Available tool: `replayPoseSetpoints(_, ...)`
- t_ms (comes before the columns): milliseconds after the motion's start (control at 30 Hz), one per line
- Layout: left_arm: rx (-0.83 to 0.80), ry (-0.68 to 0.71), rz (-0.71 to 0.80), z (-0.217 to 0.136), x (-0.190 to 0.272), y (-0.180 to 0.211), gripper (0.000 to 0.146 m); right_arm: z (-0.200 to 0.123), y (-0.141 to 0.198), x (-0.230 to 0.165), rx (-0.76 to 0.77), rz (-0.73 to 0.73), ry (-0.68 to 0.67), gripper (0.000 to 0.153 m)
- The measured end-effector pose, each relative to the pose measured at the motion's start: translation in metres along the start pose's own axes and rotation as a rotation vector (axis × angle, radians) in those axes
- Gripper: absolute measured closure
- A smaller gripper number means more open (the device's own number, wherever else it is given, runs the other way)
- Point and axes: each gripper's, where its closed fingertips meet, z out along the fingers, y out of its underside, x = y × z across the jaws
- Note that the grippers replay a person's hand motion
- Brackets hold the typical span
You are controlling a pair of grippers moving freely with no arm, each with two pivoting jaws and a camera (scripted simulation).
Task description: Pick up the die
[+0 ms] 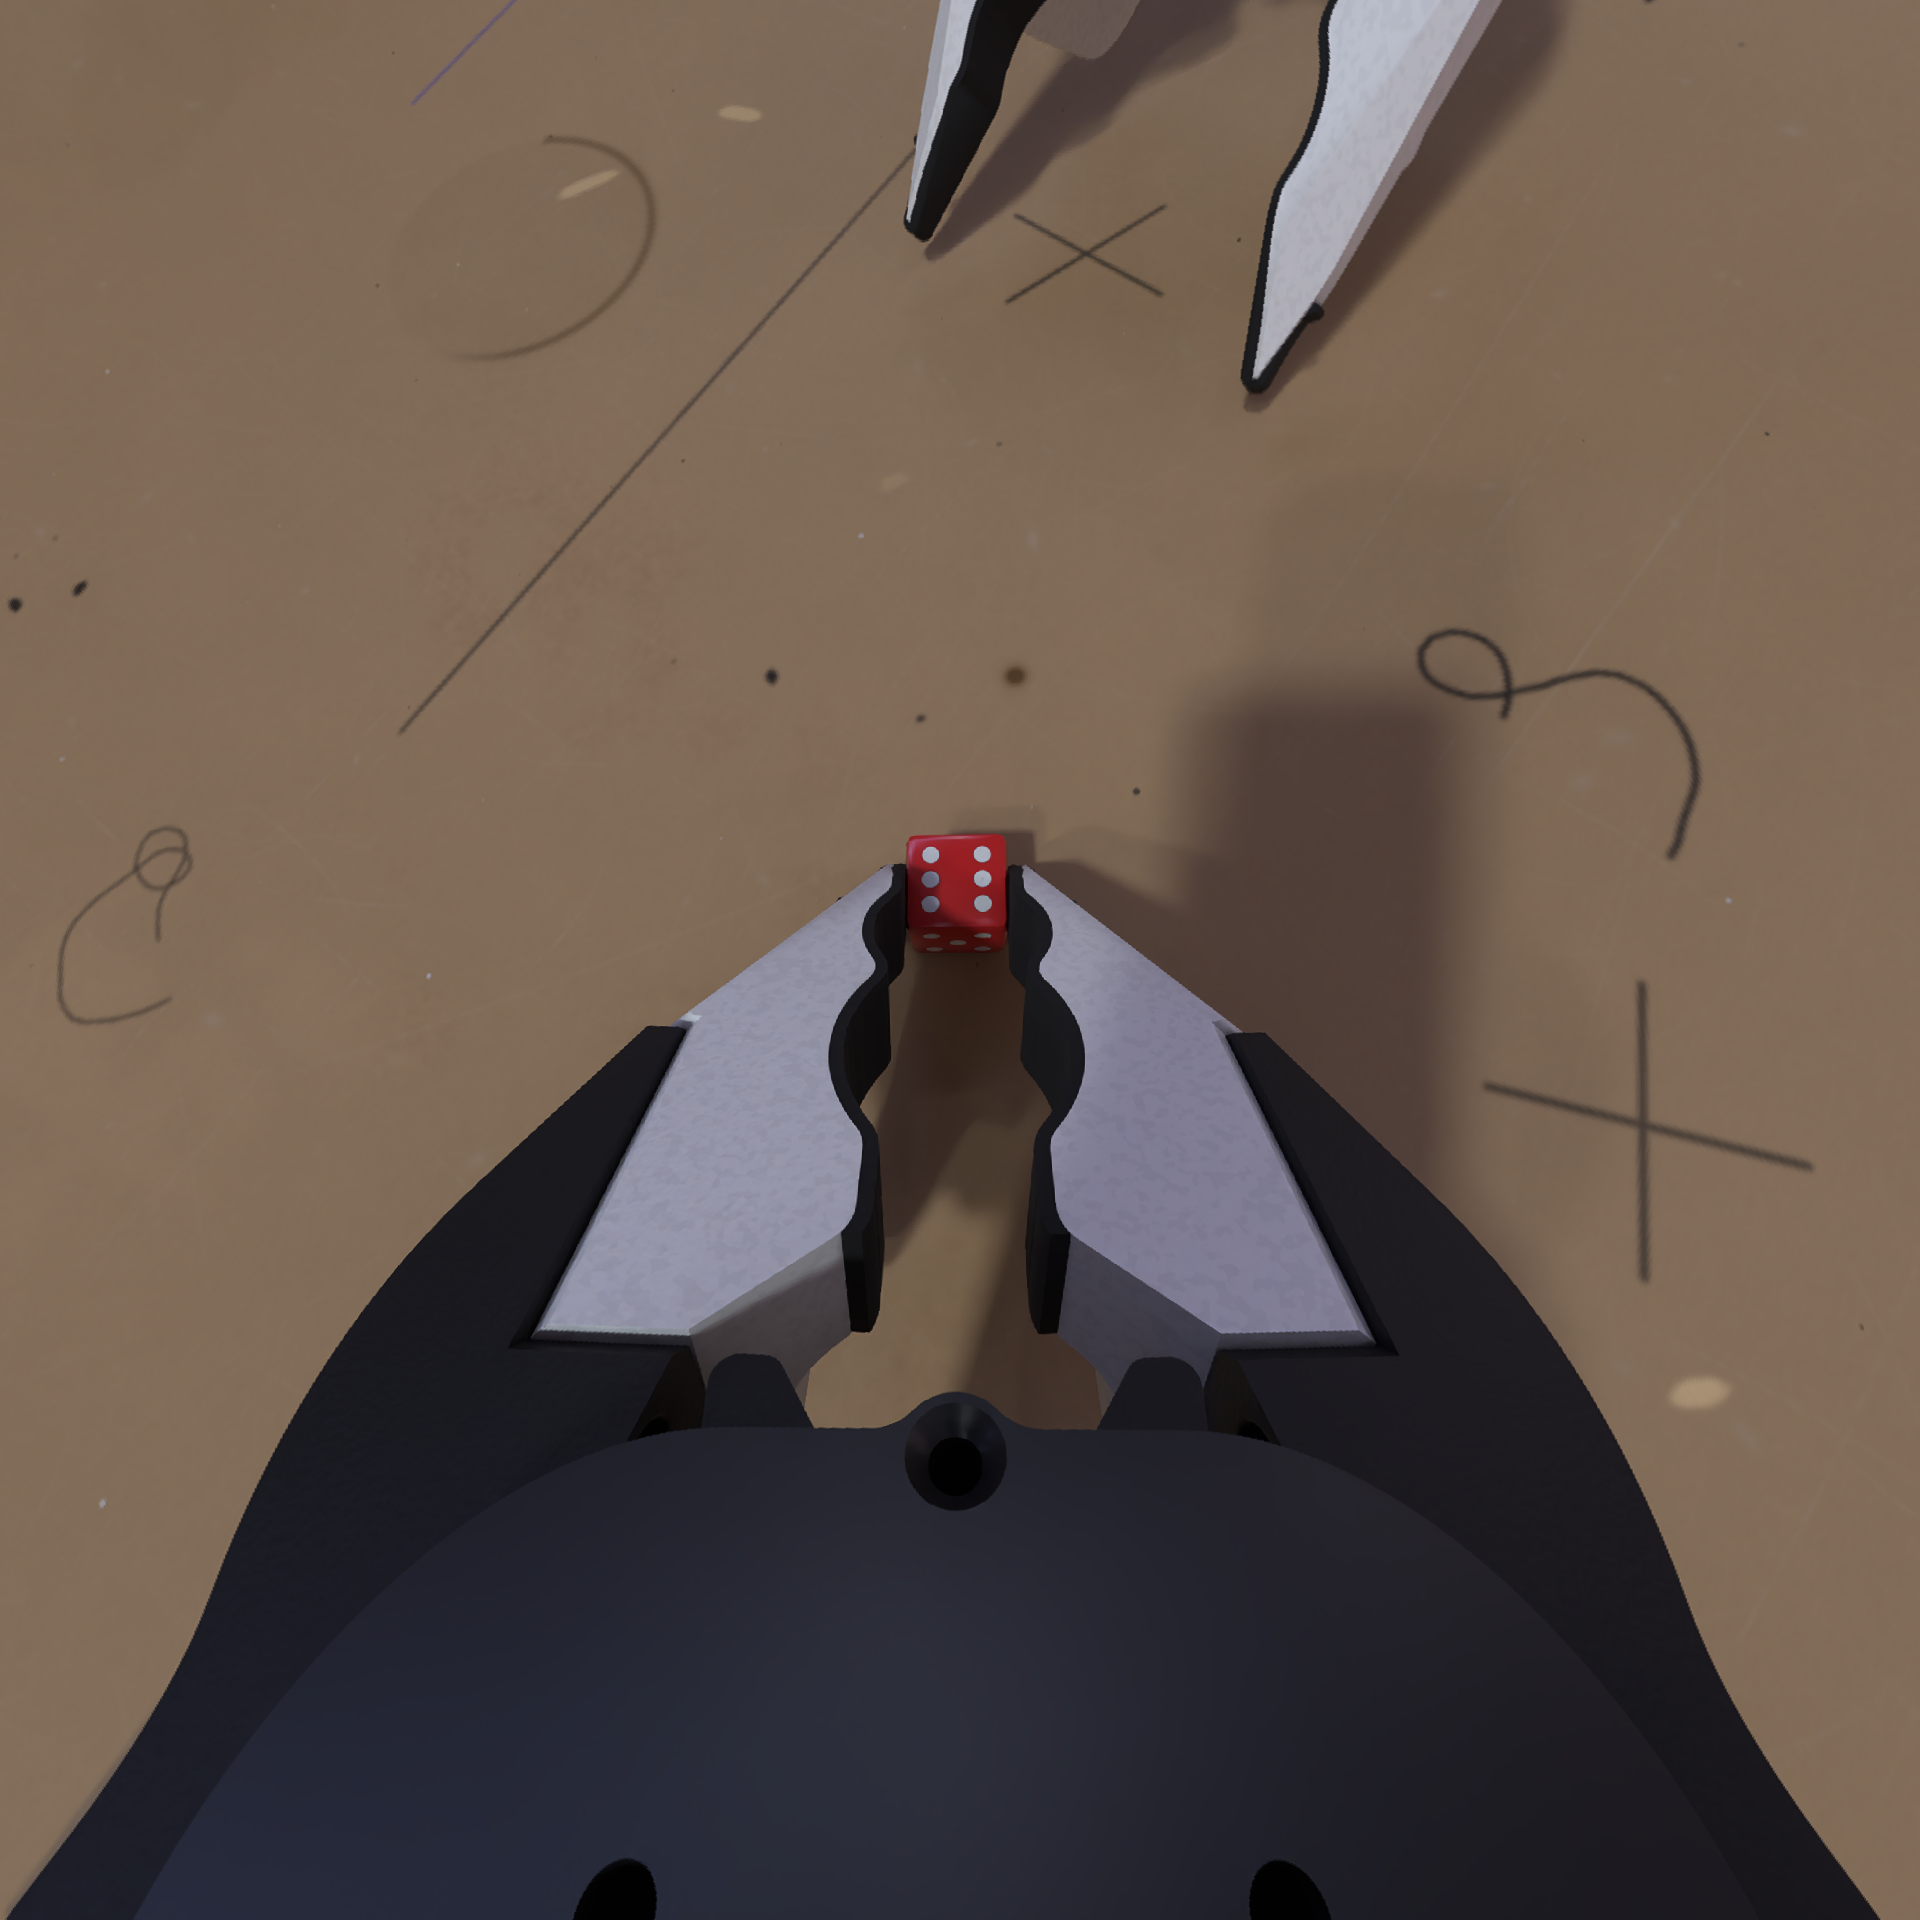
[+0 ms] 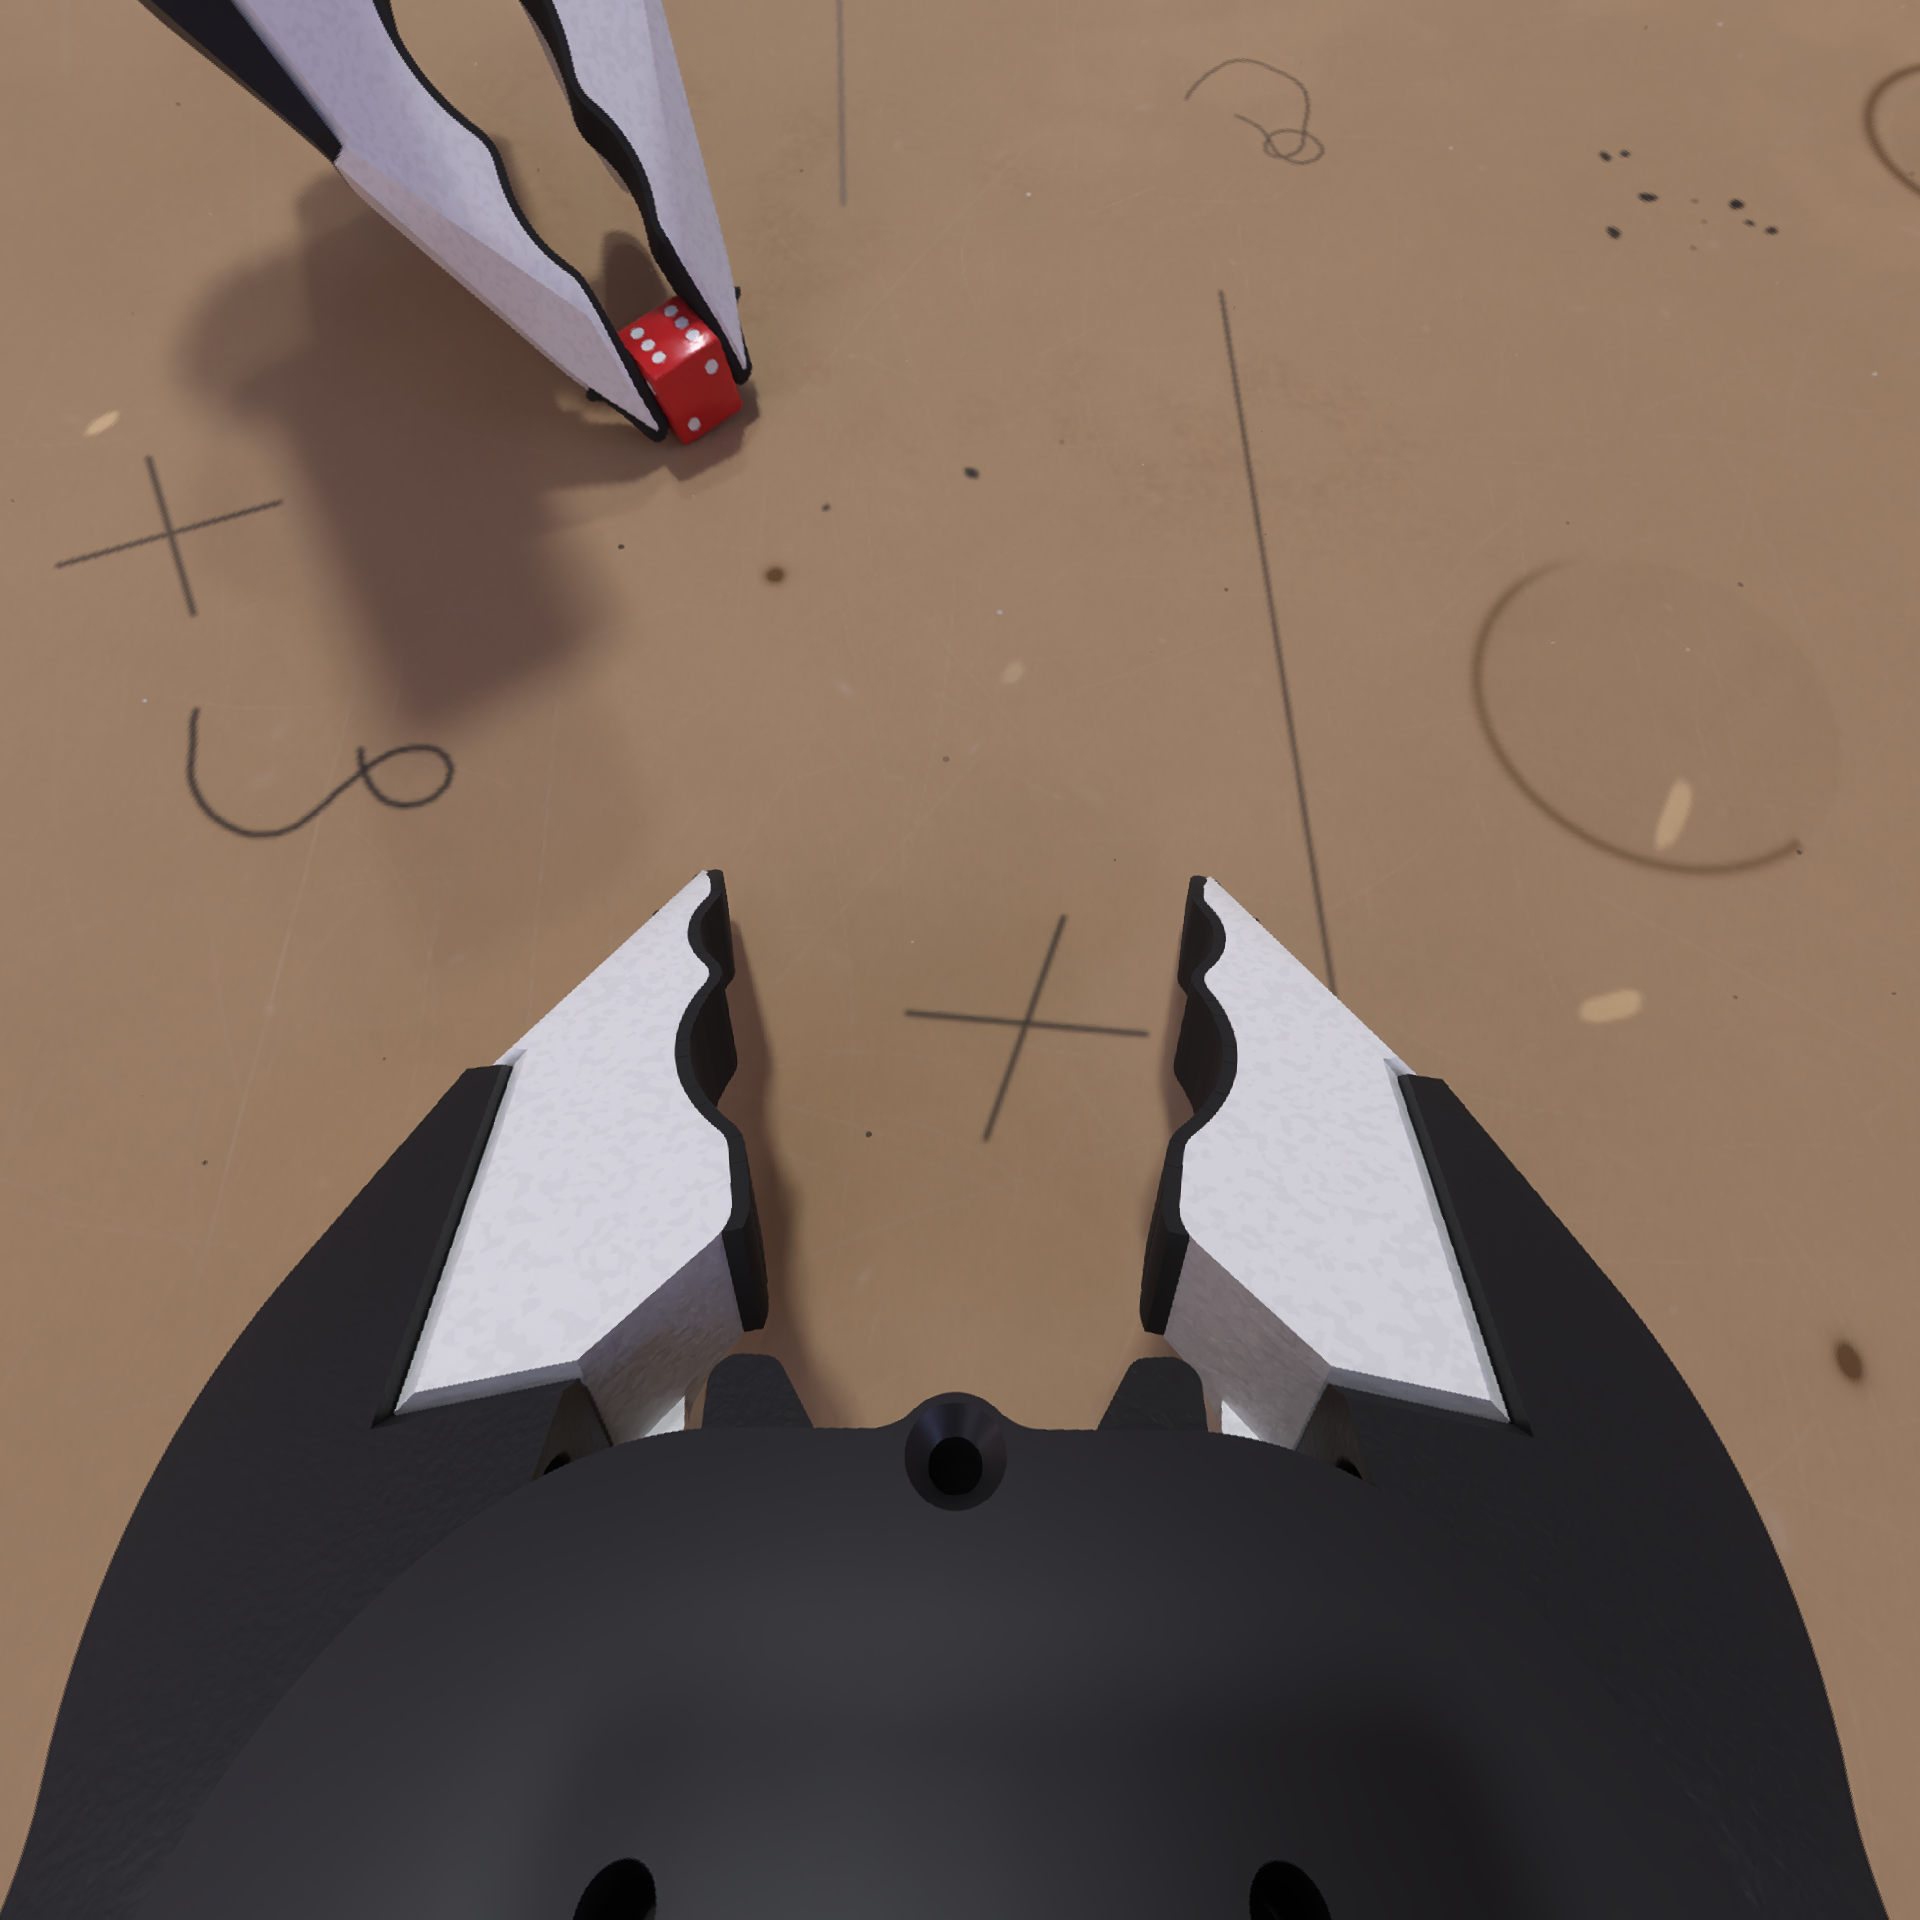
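A small red die [image 1: 956, 891] with white pips sits between the tips of my left gripper [image 1: 957, 883]. Both fingertips press its sides, so the gripper is shut on it, at or just above the brown table; I cannot tell whether it is lifted. In the right wrist view the die [image 2: 686, 374] shows at the upper left, held between the left gripper's two white fingers [image 2: 520, 239]. My right gripper [image 2: 956, 883] is open and empty, low over the table, well apart from the die. It also shows at the top of the left wrist view [image 1: 1086, 312].
The brown table [image 1: 416, 520] bears pencil marks: crosses [image 2: 1027, 1027], lines, loops and a ring stain [image 2: 1642, 727]. Small dark specks and pale chips dot it. The two grippers face each other across bare table.
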Motion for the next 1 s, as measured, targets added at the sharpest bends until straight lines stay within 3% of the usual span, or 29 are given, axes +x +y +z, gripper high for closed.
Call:
replayPoseSetpoints(633,0.05,0.02,0.016,-0.016,0.001,0.006,0.127,-0.001,0.0,0.001,0.007,0.027,-0.018,0.068)
replayPoseSetpoints(1000,0.065,0.006,0.106,-0.016,0.006,0.004,0.127,-0.001,0.0,0.0,0.006,0.029,-0.023,0.067)
